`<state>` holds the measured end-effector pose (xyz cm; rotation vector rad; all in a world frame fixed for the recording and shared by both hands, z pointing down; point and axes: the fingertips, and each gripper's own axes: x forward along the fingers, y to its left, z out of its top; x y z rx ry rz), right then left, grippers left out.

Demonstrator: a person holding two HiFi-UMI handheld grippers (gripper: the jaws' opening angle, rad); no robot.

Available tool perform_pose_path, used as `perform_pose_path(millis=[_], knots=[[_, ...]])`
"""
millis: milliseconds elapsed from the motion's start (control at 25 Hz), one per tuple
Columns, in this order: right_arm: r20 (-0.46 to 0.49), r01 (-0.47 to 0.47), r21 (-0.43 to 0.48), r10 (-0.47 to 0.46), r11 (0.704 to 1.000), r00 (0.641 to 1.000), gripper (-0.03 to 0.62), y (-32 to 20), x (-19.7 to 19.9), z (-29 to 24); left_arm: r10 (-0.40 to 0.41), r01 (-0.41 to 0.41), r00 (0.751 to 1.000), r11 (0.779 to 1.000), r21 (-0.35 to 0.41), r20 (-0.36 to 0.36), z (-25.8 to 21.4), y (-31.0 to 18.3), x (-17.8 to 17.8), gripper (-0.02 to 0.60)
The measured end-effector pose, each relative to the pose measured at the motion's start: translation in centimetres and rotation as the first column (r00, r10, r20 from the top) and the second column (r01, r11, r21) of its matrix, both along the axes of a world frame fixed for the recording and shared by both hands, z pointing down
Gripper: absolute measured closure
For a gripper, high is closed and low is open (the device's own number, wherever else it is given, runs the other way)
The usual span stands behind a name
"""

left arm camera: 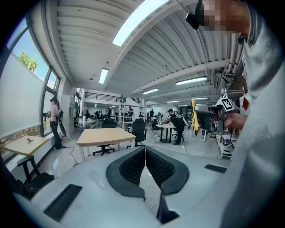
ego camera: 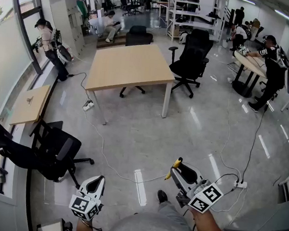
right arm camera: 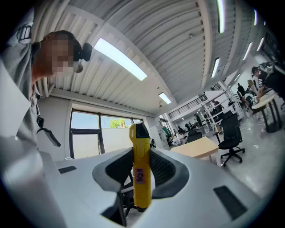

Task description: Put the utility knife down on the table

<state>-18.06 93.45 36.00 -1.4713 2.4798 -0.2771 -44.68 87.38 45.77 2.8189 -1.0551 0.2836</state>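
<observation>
Watching from nearby, I see the right gripper (right arm camera: 139, 156) clamped on the yellow utility knife (right arm camera: 139, 178) at mid-body. Its long axis runs along the fingers, dark nose beyond their tips. It looks light, stiff and smooth (probably slippery). The left gripper (left arm camera: 144, 153) is closed, empty; the table (ego camera: 128, 68) stands well ahead.

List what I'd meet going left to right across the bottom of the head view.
Black office chair → left gripper, jaws together and empty → right gripper, shut on the yellow utility knife → white power strip on the floor.
</observation>
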Motion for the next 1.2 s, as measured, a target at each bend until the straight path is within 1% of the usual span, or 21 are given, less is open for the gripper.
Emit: perform_pose_path(millis=[360,520,760,840,960,1040,1200], knots=[[-0.008,-0.037,-0.009,0.037,0.999,0.999,0.476,-0.1,2.1,0.3,0.046,-0.046,0.999,0.999,0.004,-0.008,-0.2,-0.6,2.5,0.575],[0.007,-0.028,-0.008,0.028,1.0,1.0,0.476,-1.2,3.5,0.3,0.051,-0.051,0.999,0.999,0.001,0.007,0.0,-1.4,4.1,0.575],[0.041,0.0,-0.014,0.0,1.0,0.999,0.476,-3.6,6.6,0.5,0.044,-0.045,0.999,0.999,0.003,0.016,-0.1,-3.4,7.5,0.575],[0.04,0.011,-0.018,-0.01,1.0,0.999,0.476,-4.9,8.1,0.6,0.04,-0.04,0.999,0.999,0.003,0.018,0.0,-4.5,9.1,0.575],[0.045,0.019,-0.022,-0.018,1.0,0.999,0.476,-7.4,11.3,0.7,0.033,-0.033,0.999,0.999,-0.003,0.022,0.0,-6.9,12.5,0.575],[0.05,0.024,-0.02,-0.023,1.0,0.999,0.476,-9.0,13.8,0.7,0.036,-0.036,0.999,0.999,-0.005,0.024,-0.1,-8.5,15.4,0.575],[0.047,0.024,-0.016,-0.024,1.0,0.999,0.476,-11.4,19.5,1.0,0.061,-0.061,0.998,0.998,-0.006,0.029,0.4,-10.9,22.3,0.575]])
